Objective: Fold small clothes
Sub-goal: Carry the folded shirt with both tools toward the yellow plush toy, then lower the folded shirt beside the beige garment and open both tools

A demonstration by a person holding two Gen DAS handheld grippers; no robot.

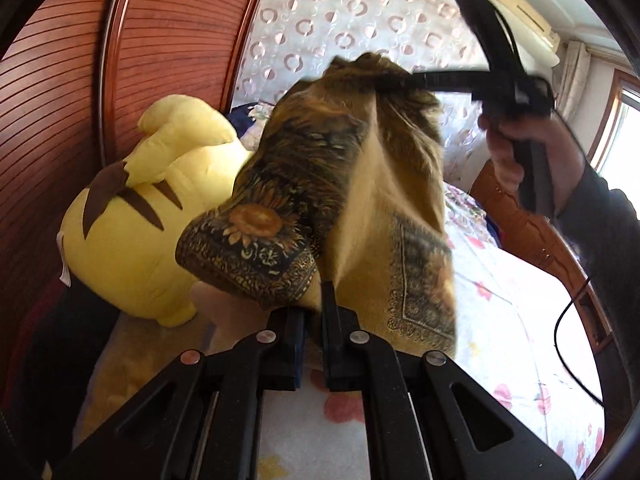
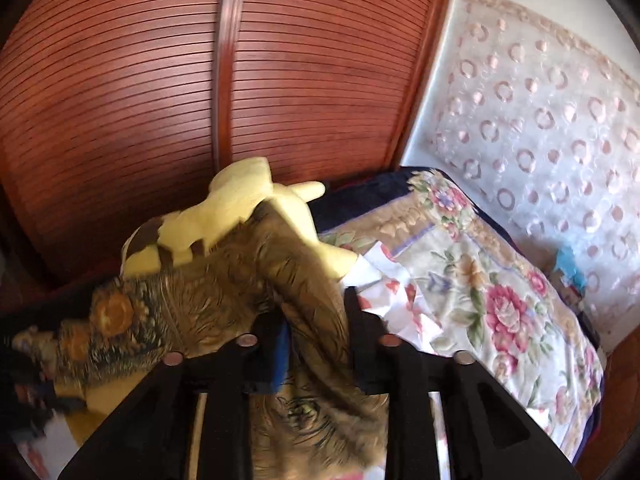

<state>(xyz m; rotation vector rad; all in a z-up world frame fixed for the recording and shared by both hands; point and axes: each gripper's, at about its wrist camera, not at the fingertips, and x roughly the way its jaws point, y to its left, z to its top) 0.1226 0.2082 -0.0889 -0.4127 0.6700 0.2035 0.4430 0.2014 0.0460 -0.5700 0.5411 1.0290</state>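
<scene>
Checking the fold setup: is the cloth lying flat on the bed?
No, the cloth hangs lifted between the left gripper and right gripper.

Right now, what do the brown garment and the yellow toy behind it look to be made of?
Brown garment: thin woven cloth, probably cotton or rayon, matte, with printed sunflower borders; it drapes in soft folds. Yellow toy: stuffed plush, short fuzzy pile, puffy seams, brown stripes.

floral bed (image 1: 500, 320) with yellow plush (image 1: 132, 240)

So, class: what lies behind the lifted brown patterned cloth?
Behind the brown patterned cloth sits a yellow plush toy against wooden slatted doors; the cloth covers part of the toy.
</scene>
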